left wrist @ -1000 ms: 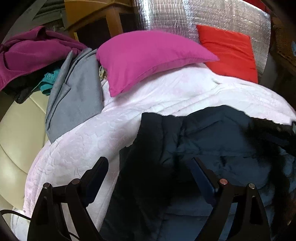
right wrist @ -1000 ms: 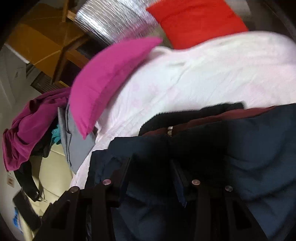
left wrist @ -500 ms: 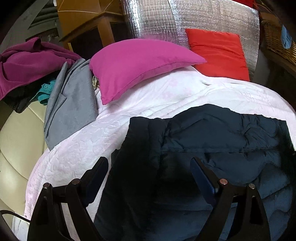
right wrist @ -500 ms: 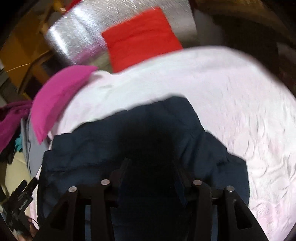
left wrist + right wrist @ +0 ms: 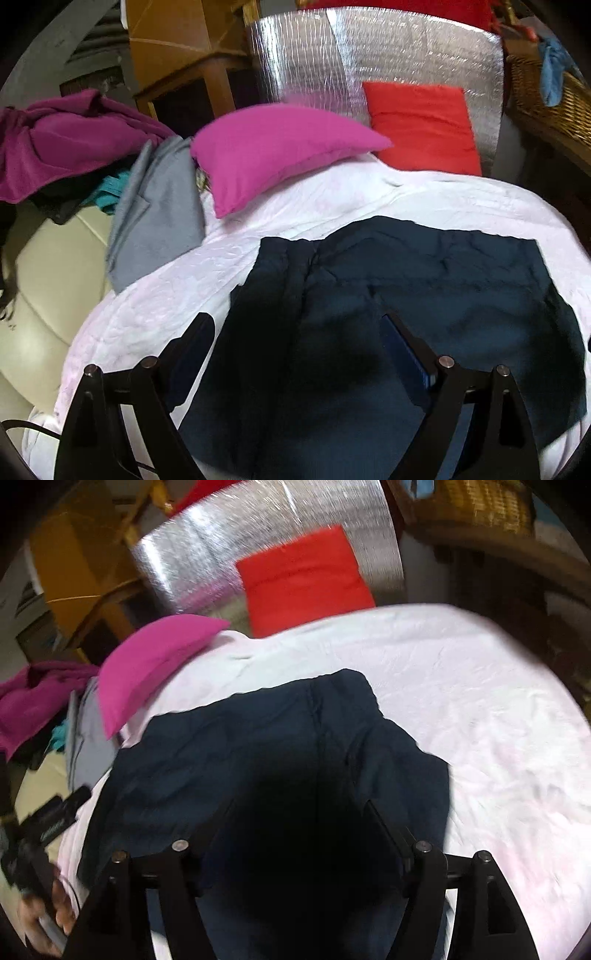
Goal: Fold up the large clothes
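Observation:
A dark navy padded jacket lies folded on the white quilt of a bed. My left gripper hovers over the jacket's near left part, jaws wide open, nothing between them. In the right wrist view the jacket fills the middle. My right gripper hangs above it and its jaws are opening; I see no cloth pinched between the fingers, only the dark jacket below. A hand with the left gripper shows at the lower left edge.
A pink pillow and a red pillow lean at the bed's head against a silver foil panel. A grey garment and a magenta pile lie left, over a cream seat. A wicker basket stands right.
The right gripper's jaws have spread apart and it has drawn back toward the right over the jacket. The left gripper has pulled back too, so more of the folded jacket shows.

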The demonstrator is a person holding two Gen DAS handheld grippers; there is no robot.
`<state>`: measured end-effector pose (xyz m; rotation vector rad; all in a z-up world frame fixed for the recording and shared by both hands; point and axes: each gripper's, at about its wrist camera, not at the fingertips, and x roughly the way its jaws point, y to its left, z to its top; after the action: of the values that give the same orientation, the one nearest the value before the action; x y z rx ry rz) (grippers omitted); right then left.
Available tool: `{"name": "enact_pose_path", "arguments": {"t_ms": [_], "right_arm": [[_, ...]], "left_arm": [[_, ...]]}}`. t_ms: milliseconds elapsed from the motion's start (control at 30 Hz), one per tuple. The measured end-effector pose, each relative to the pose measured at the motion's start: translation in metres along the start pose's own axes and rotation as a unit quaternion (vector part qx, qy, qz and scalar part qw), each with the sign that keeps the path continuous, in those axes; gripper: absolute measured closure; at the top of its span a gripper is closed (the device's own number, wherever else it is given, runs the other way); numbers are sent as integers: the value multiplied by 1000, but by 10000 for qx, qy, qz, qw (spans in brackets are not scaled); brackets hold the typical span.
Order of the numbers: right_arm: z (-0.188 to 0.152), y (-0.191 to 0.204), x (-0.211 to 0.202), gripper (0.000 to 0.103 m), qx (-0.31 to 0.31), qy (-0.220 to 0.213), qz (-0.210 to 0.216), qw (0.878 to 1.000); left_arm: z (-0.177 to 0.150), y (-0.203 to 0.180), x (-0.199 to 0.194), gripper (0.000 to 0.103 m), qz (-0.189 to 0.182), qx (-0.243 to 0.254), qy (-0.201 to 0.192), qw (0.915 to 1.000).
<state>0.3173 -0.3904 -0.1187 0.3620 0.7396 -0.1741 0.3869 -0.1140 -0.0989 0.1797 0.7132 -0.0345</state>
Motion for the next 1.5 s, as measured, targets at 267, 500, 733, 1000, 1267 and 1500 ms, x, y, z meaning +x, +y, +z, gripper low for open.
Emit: {"name": "enact_pose_path", "arguments": {"t_ms": [267, 500, 733, 1000, 1267, 1500], "right_arm": [[-62, 25, -122, 22, -211, -497, -37, 9985], [-113, 60, -227, 15, -523, -1232, -193, 9908], [-142, 82, -316, 13, -598, -1751, -210, 9825], [-177, 96, -360, 12, -589, -1739, -306, 9825], [-195, 99, -375, 12, -436, -1838, -442, 9810], [-201, 124, -383, 12, -599, -2111, -464, 9745]], "left_arm": [[-58, 19, -119, 12, 112, 14, -168, 9998], [-76, 35, -241, 9, 311, 43, -961, 9949], [-101, 44, -341, 2, 242, 122, -1757, 9841], [-133, 63, -388, 2, 155, -47, -1926, 9812], [-152, 87, -401, 1, 126, -420, -1882, 9812], [-156, 92, -403, 1, 104, -441, -1941, 9799]]}}
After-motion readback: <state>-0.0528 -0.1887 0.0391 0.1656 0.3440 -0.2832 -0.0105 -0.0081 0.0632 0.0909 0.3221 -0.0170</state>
